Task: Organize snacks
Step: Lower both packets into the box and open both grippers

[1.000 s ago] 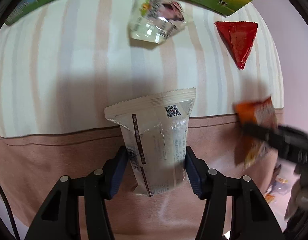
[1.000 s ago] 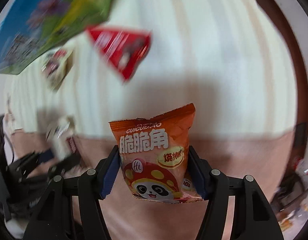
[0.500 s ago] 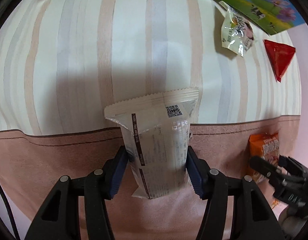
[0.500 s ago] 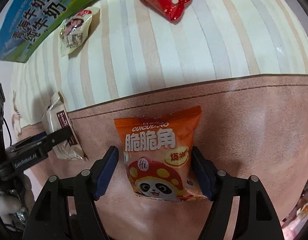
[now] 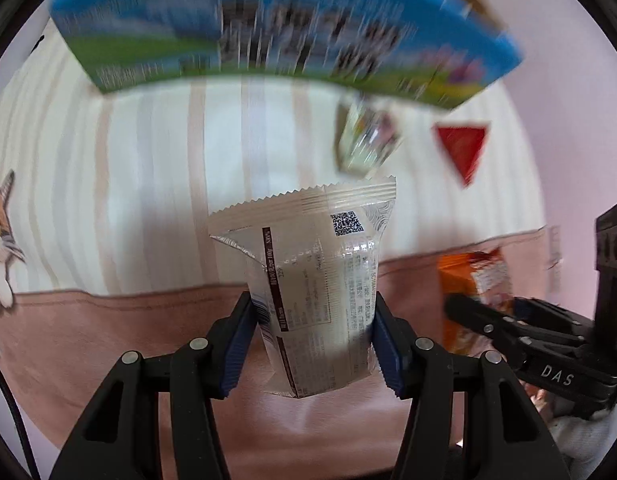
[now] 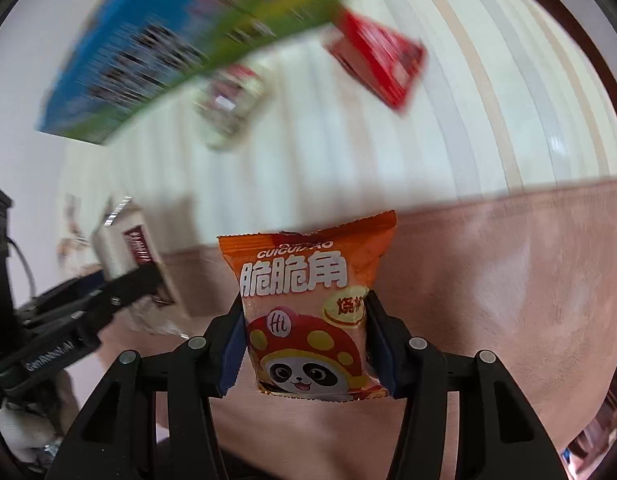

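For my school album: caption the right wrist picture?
Right gripper clamps an orange panda snack packet above the pink tablecloth border.

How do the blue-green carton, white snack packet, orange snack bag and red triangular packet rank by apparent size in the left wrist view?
1. blue-green carton
2. white snack packet, though it sits nearest the camera, which inflates it
3. orange snack bag and red triangular packet: look alike; the bag is partly hidden, so unranked
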`<state>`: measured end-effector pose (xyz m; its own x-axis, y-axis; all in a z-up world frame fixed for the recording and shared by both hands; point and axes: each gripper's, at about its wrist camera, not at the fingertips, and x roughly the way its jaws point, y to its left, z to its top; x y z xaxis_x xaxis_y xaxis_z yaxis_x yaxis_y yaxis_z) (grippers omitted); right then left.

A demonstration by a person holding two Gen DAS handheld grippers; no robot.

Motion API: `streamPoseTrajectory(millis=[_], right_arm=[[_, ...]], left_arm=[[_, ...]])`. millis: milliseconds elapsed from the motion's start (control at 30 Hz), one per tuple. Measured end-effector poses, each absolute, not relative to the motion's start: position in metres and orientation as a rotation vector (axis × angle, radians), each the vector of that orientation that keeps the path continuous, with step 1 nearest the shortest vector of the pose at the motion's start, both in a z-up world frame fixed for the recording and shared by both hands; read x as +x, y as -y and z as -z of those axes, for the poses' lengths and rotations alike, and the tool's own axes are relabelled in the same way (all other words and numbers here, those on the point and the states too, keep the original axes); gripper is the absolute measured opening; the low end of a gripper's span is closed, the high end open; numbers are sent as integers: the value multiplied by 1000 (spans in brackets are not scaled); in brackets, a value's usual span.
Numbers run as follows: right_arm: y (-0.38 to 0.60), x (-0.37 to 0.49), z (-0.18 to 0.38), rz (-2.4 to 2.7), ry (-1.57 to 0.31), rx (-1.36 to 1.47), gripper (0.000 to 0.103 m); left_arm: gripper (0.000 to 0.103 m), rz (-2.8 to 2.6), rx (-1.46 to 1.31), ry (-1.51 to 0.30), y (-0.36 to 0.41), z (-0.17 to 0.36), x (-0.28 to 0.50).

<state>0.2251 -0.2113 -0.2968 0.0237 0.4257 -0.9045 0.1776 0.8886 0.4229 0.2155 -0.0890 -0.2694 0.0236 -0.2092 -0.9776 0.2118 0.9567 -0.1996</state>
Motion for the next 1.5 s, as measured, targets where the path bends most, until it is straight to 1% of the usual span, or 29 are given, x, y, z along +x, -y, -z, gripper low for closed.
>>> streamPoseTrajectory(millis=[167,233,333,367,467,533,633,700,867,933,967,1000,1067,1100,1133,1167,1200,1367,1400,1433,1500], right_arm=[[198,264,223,-315,-1414,523,56],[192,281,191,-353,-1346,524,56],[201,314,157,-390,-1275,527,56],[197,329,145,-395,-1244,512,56],[193,366,128,-376,-1192,469,56],[188,389,127,-358,-1179,448,56],[180,420,131,-316,-1175,391,56],[174,439,141,-292,-1189,363,56],[163,459,189,-251,-1244,322,56],[161,466,203,-221,-1261,322,57],[160,467,213,-217,-1281,319,60],[158,470,220,-216,-1312,313,74],[157,470,231,-210,-1358,301,89],[156,469,234,-215,-1367,296,89],[157,469,234,-210,-1369,290,90],[157,469,235,-204,-1374,280,93],[157,468,235,-204,-1378,274,97],[163,462,232,-169,-1380,249,98],[164,461,231,-164,-1377,246,98],[164,460,229,-161,-1374,241,98],[165,457,225,-151,-1361,224,99]], left_arm=[[53,404,-57,-1435,88,207,249],[53,420,-72,-1405,74,186,270],[53,413,-77,-1328,68,151,305],[53,403,-68,-1310,52,139,318],[53,351,-32,-1267,38,123,356],[53,317,-3,-1270,32,122,376],[53,247,61,-1291,19,136,412],[53,207,107,-1304,18,148,423],[54,113,231,-1383,14,201,436],[54,107,243,-1406,14,218,442],[54,106,233,-1420,12,224,444],[55,101,224,-1433,13,231,447],[60,92,202,-1436,10,235,449],[60,94,186,-1432,10,234,449],[64,96,172,-1427,9,234,450],[68,95,166,-1421,10,232,448],[74,100,161,-1415,10,230,448],[77,102,128,-1386,12,214,441],[90,108,121,-1383,13,213,439],[100,115,114,-1382,13,211,438],[101,126,110,-1372,16,207,433]])
